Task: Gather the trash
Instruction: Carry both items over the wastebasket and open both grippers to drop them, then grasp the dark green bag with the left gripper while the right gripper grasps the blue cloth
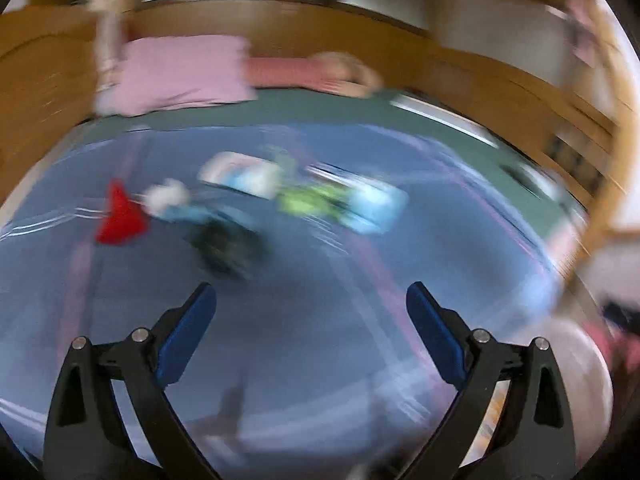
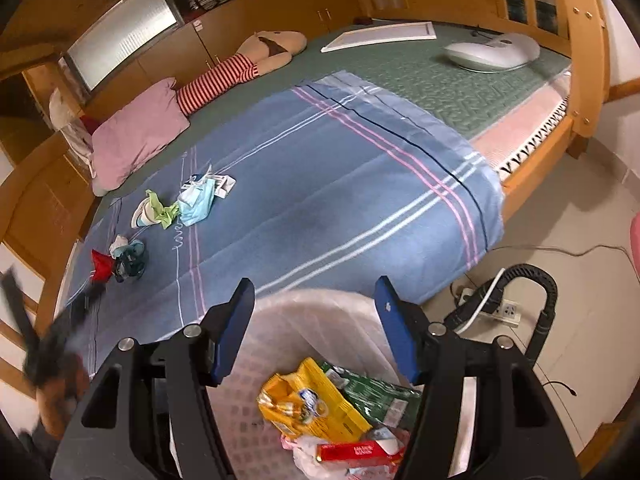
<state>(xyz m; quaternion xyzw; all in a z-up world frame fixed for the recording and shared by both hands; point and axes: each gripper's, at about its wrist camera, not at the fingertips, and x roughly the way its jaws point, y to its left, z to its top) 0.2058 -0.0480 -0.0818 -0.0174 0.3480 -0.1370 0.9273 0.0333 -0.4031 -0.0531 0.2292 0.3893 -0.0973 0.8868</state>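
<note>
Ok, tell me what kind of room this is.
Most likely a bedroom: a wooden bed covered by a blue striped blanket, a pink pillow at its head, and built-in wooden cupboards behind.

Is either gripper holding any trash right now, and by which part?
No. The left gripper and right gripper are both open and empty; the right hovers over the bin.

A home bedroom: wooden bed (image 2: pixel 532 160), blue blanket (image 2: pixel 340 200), pink pillow (image 2: pixel 136 136).
</note>
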